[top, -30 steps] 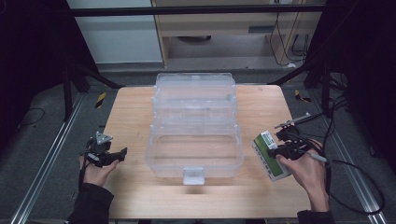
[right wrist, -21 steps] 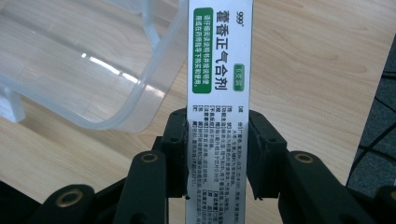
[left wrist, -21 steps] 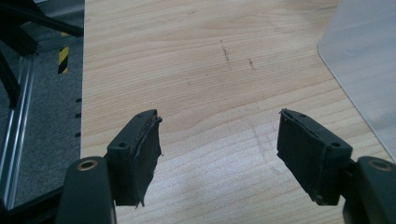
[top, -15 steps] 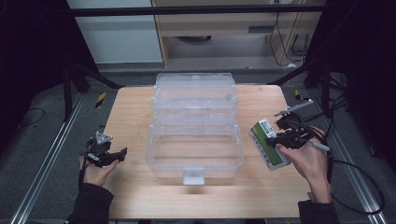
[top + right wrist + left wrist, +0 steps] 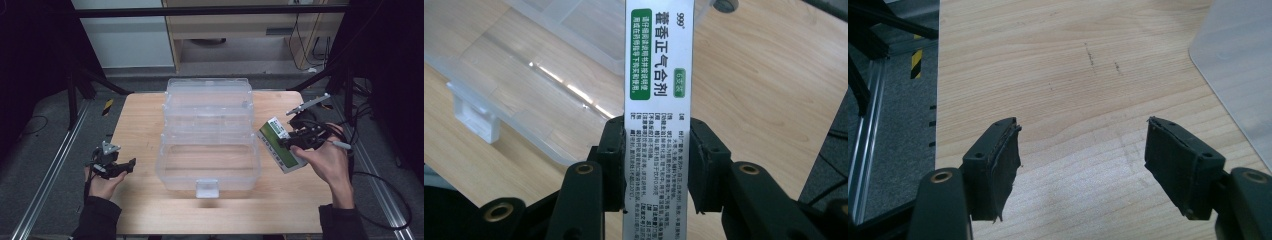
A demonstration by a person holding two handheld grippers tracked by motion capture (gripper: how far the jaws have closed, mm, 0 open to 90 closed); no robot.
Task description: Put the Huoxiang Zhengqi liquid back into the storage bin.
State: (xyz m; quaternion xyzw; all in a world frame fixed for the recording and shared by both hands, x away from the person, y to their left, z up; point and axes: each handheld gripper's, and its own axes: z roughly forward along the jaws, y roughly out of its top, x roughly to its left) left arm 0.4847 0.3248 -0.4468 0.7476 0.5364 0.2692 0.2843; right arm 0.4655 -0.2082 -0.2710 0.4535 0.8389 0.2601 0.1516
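Medicine box, clamped in our right gripper, now hangs higher off the table's right side than a second ago, beside the clear organizer, likely headed inside; left gripper idles open.

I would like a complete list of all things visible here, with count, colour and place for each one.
Clear plastic tiered storage box: one, transparent, open at the table's middle.
White and green cardboard medicine box: one, held off the table, right of the storage box.
Light wooden table: one, pale wood, under everything.
Left gripper: one, black, open, above bare wood at the table's left edge.
Right gripper: one, black, shut on the medicine box.
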